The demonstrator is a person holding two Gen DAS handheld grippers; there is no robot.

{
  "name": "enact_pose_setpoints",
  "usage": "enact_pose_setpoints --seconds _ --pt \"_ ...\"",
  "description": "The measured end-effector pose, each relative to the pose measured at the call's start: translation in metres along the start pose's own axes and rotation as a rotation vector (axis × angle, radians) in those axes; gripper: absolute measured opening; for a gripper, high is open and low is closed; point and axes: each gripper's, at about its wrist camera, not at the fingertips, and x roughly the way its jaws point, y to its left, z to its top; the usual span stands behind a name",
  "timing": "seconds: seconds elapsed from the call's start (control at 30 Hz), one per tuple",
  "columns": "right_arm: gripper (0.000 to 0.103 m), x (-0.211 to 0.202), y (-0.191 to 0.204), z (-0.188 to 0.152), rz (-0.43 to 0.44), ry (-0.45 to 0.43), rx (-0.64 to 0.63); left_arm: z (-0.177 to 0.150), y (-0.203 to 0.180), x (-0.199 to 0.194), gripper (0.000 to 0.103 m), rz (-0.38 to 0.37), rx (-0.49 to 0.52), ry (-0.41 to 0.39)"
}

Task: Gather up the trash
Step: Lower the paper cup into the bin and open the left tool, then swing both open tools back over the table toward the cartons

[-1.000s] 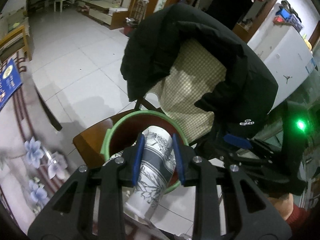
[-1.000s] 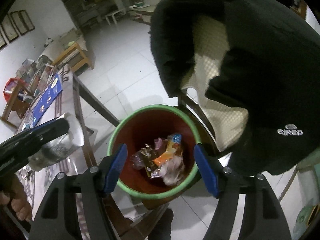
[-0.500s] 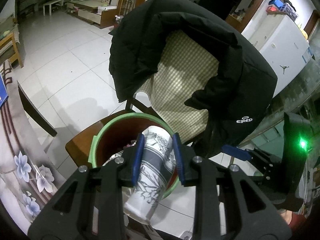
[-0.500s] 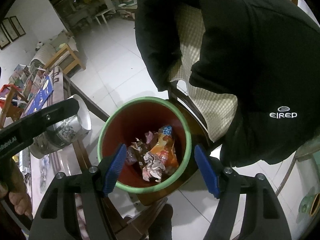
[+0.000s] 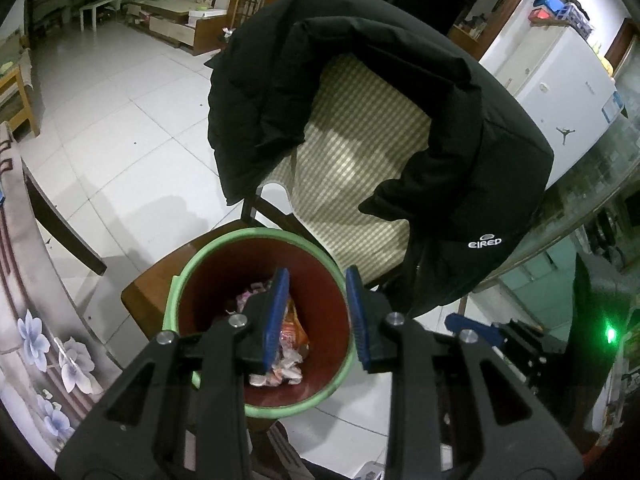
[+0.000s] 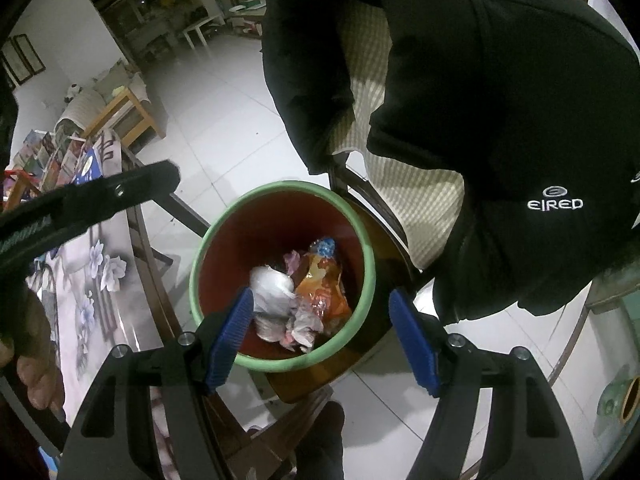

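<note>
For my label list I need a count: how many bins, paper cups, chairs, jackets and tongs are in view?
bin: 1
paper cup: 1, lying in the bin
chair: 1
jacket: 1
tongs: 2 (left tongs, jaws opening, nothing between them; right tongs, open and empty)
Total: 6

bin (image 6: 362, 256) on chair seat (image 6: 384, 248), just right of desk (image 6: 92, 280). in bin: cup (image 6: 270, 284) at left, wrappers (image 6: 324, 284) beside it at right. jacket (image 6: 500, 100) over chair back, behind bin. left gripper (image 5: 314, 316) and right gripper (image 6: 320, 336) above bin.
</note>
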Motion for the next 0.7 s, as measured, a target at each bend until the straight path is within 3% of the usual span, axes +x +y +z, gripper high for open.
enact_pose_setpoints --seconds 0.07,0.23,0.37,0.5,0.7 --pt "0.069 -0.002 0.002 -0.002 -0.004 -0.004 -0.007 0.000 -0.001 -0.003 0.046 0.000 -0.003 -0.015" --pt "0.069 -0.011 0.011 -0.004 -0.004 -0.020 -0.025 -0.003 0.005 -0.027 0.050 0.005 -0.016 -0.070" --pt "0.069 -0.015 0.025 -0.007 0.008 -0.024 -0.051 -0.021 0.030 -0.065 0.054 0.052 -0.077 -0.133" --pt "0.069 -0.015 0.052 -0.011 0.034 -0.017 -0.106 -0.053 0.074 -0.107 0.054 0.132 -0.183 -0.178" --pt "0.069 -0.013 0.115 -0.023 0.100 0.000 -0.211 -0.120 0.159 -0.179 0.054 0.320 -0.367 -0.202"
